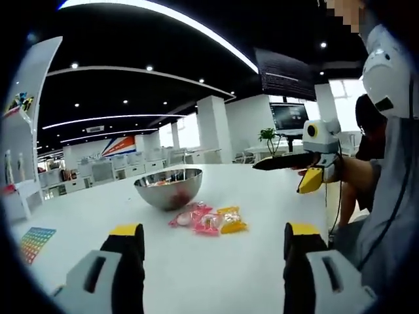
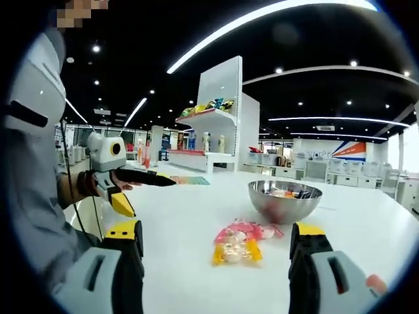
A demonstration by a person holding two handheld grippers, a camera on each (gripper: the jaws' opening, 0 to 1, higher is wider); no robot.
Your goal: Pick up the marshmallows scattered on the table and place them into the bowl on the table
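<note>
A steel bowl (image 1: 168, 190) stands on the white table (image 1: 262, 196), with a few wrapped marshmallows inside it. Just in front of the bowl lie pink wrapped marshmallows (image 1: 190, 216) and a yellow packet (image 1: 230, 221). My left gripper (image 1: 213, 243) hovers open above the near table, short of the packets and holding nothing. In the right gripper view the bowl (image 2: 285, 203) is ahead to the right, and the pink and yellow packets (image 2: 237, 243) lie between the open jaws of my right gripper (image 2: 216, 232), a little beyond them. Each gripper shows in the other's view: the right gripper (image 1: 308, 167) and the left gripper (image 2: 124, 180).
A colourful sheet (image 1: 34, 242) lies near the table's edge, seen too in the right gripper view as a sheet (image 2: 190, 180). The person's grey-clad body (image 1: 386, 216) stands close to the table. A display shelf (image 2: 213, 124) and desks are beyond.
</note>
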